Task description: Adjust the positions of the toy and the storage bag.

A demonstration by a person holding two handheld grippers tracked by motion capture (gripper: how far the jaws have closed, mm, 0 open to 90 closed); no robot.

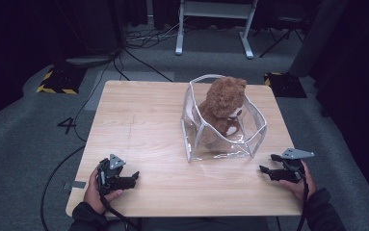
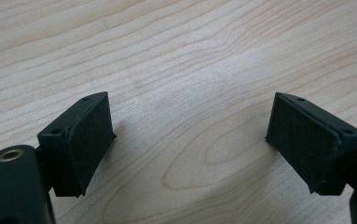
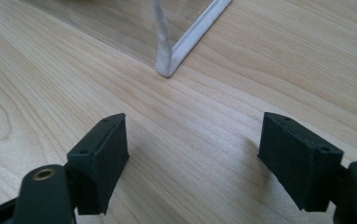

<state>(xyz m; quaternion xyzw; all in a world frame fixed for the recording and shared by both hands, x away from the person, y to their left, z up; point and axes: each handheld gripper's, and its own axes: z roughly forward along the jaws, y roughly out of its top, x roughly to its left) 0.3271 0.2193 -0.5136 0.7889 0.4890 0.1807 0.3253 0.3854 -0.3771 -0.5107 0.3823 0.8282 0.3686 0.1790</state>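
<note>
Seen from the high view: a light wooden counter (image 1: 138, 125) on a grey carpet floor (image 1: 23, 130). On the right half of the counter, toward the far side, a clear plastic bag (image 1: 254, 137) with white edges, standing open at the top. Inside the bag, a brown teddy bear (image 1: 223, 103), sitting upright, head above the rim of the bag, pale muzzle turned to the right.

Near the front left corner, the left gripper (image 1: 133, 179), held in the left hand (image 1: 95, 190) and resting low over the wood, with jaws spread wide and nothing between them. In the left gripper view, the left gripper (image 2: 190, 140) again with both black pads well apart and bare wood grain between them.

Near the front right edge, the right gripper (image 1: 266, 172), held in the right hand (image 1: 300, 185), pointing left toward the bag but apart from it. Also wide open and gripping nothing. In the right gripper view, the right gripper (image 3: 192, 161) with jaws far from each other over bare wood, and ahead of them the white corner seam of the plastic bag (image 3: 171, 56), near but not touching.

Farther back on the floor, black cables (image 1: 138, 55), a white frame leg (image 1: 179, 26) and yellow-black striped tape (image 1: 54, 89) on a dark plate. Also a figure "4" (image 1: 68, 125) marked on the carpet, left of the counter.
</note>
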